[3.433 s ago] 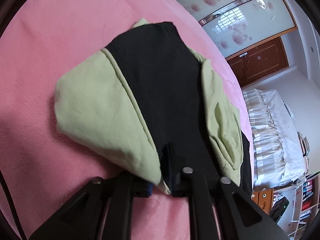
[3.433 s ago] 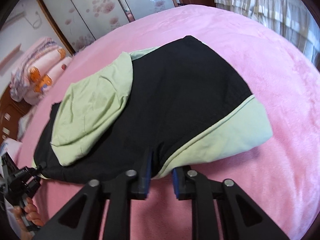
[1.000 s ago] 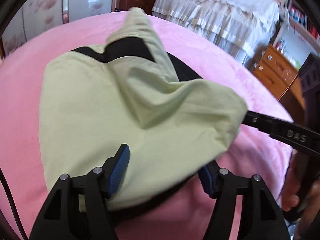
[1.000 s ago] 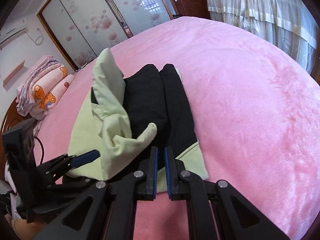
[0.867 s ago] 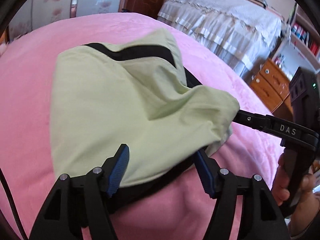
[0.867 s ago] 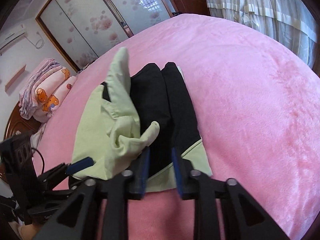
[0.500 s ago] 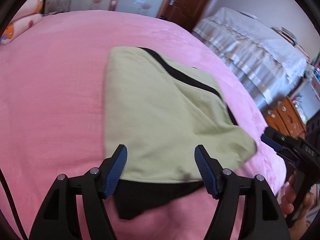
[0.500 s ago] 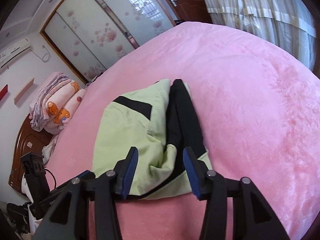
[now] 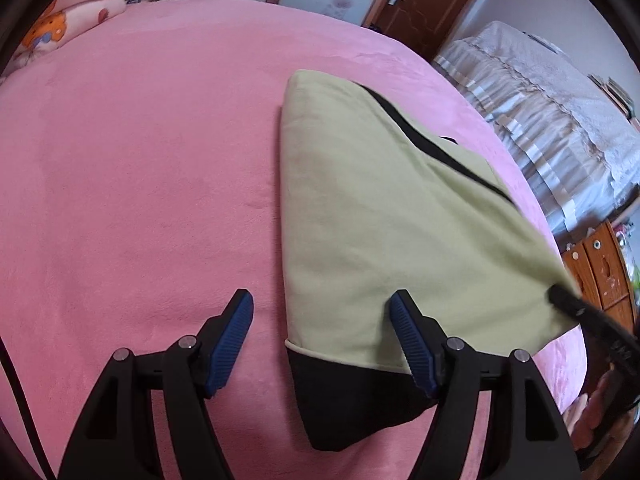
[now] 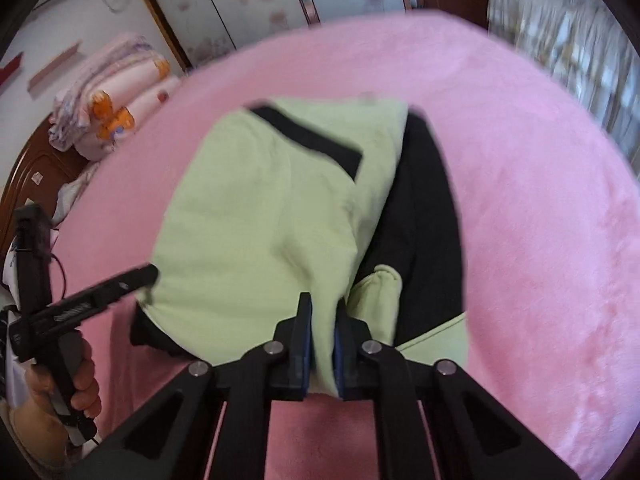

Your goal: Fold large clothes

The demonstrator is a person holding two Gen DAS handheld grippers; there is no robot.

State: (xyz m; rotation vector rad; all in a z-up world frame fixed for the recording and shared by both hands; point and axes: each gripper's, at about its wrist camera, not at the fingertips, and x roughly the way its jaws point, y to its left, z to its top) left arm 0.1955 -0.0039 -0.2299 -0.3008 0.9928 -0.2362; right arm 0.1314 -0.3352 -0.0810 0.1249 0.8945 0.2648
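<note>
Right gripper point(image 10: 320, 344) on folded green-and-black garment point(image 10: 264, 216).

Home bedroom, pink plush bedspread point(image 9: 140, 152) beneath the gripper, second bed point(image 9: 560, 92) ahead right, sliding wardrobe doors point(image 10: 248, 4), wooden door point(image 9: 424, 4) beyond.

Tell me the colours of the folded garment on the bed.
The garment is pale green with black panels. The left wrist view shows it best.
</note>
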